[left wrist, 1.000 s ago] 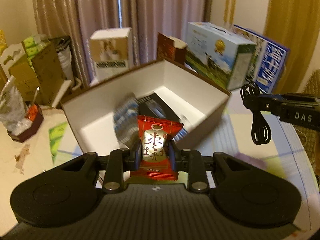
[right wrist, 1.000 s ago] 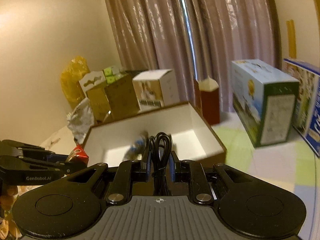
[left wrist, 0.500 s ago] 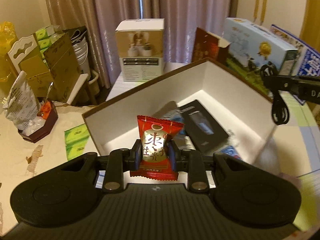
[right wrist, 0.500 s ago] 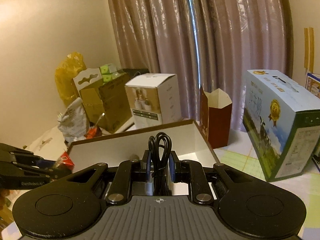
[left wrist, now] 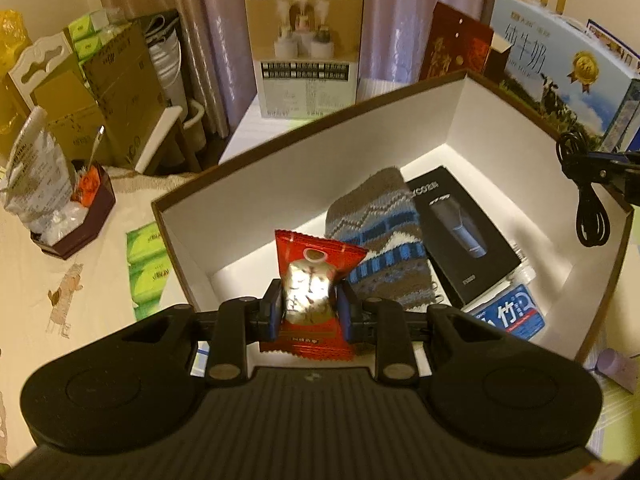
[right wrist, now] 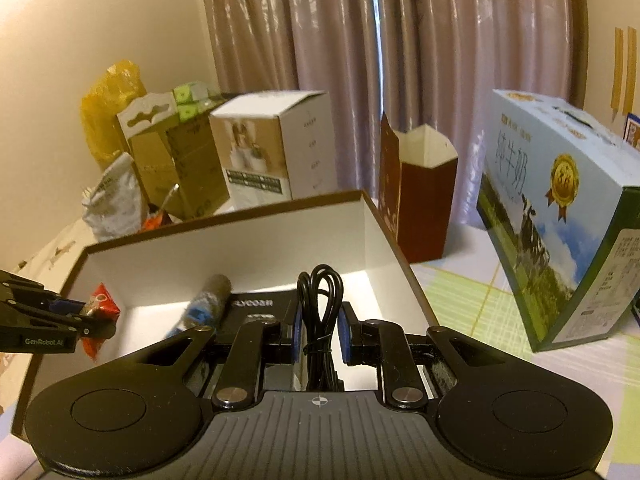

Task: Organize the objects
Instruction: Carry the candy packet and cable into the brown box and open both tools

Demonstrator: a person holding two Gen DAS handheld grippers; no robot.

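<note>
My left gripper (left wrist: 310, 306) is shut on a red snack packet (left wrist: 316, 264), held upright above the near left part of an open box with a white inside (left wrist: 280, 148). A knitted blue-and-brown sock (left wrist: 380, 248), a black product box (left wrist: 456, 232) and a blue tissue pack (left wrist: 508, 316) lie in that open box. My right gripper (right wrist: 320, 330) is shut on a coiled black cable (right wrist: 320, 304) over the box's (right wrist: 240, 216) near side. From the left wrist the right gripper (left wrist: 612, 168) hangs the cable (left wrist: 588, 208) at the box's right wall.
Behind the box stand a white-and-tan carton (left wrist: 304, 52), an open dark red carton (right wrist: 420, 200) and a large milk carton (right wrist: 560, 216). Green tissue packs (left wrist: 148, 264) and a dark tray with bags (left wrist: 72, 232) lie to the left. A lilac object (left wrist: 616, 364) is near the box's right corner.
Both grippers have come forward over the box. The left one now holds the red packet above the box's inside; the right one has dropped closer with the cable.
</note>
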